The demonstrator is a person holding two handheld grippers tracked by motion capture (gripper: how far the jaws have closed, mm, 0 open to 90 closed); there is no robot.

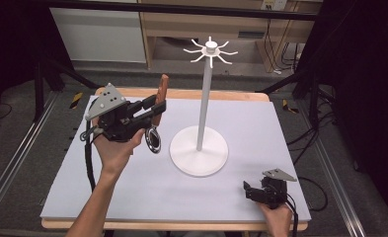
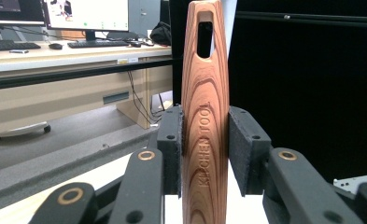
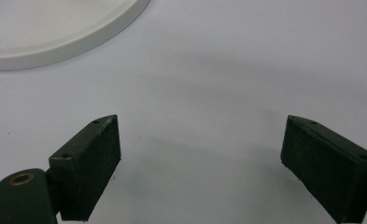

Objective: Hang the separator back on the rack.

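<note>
A kitchen tool with a wooden handle (image 1: 162, 91) and a round metal head (image 1: 153, 139) hangs above the table's left side. My left gripper (image 1: 157, 106) is shut on the handle, which stands upright with the head hanging below. In the left gripper view the handle (image 2: 204, 93) is pinched between both pads (image 2: 172, 144), and its slotted hanging hole is at the top. A white hook stand (image 1: 205, 98) rises from a round base (image 1: 199, 152) at mid-table, just right of the tool. My right gripper (image 1: 249, 190) rests open on the mat at the front right with nothing between its pads (image 3: 90, 163).
A white mat (image 1: 132, 187) covers the wooden table. The stand's hook crown (image 1: 211, 50) sits high above the base, whose rim (image 3: 55, 46) lies ahead of my right gripper. Dark floor and cables surround the table, and desks with monitors (image 2: 85, 14) stand beyond.
</note>
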